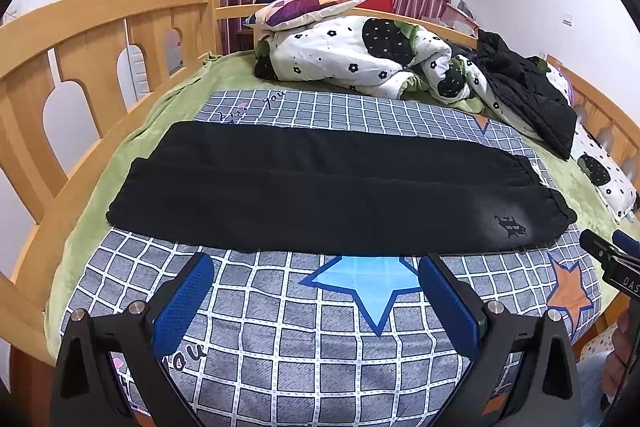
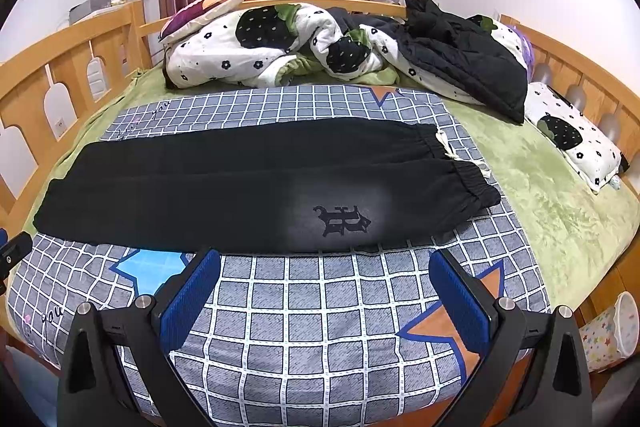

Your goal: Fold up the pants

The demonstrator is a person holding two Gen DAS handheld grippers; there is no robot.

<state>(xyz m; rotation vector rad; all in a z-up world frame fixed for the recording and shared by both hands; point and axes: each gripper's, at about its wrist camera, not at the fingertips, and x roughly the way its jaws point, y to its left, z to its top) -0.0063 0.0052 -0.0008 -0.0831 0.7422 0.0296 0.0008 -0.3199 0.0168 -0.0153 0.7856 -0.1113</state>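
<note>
Black pants (image 1: 320,187) lie flat across the checked grey bedcover (image 1: 280,327), legs side by side, waistband to the right, leg ends to the left. A dark logo (image 2: 340,221) sits near the waistband, and a white drawstring (image 2: 448,147) shows at the waist. My left gripper (image 1: 316,263) is open and empty, hovering just in front of the pants' near edge. My right gripper (image 2: 324,259) is open and empty, just in front of the near edge below the logo. The right gripper also shows at the right edge of the left wrist view (image 1: 612,259).
A rumpled white floral quilt (image 1: 352,55), a patterned pillow (image 1: 304,5) and a black jacket (image 1: 524,95) lie at the bed's far end. Wooden rails (image 1: 80,39) run along both sides. A small pillow (image 2: 572,135) lies right. A starry bin (image 2: 612,331) stands beside the bed.
</note>
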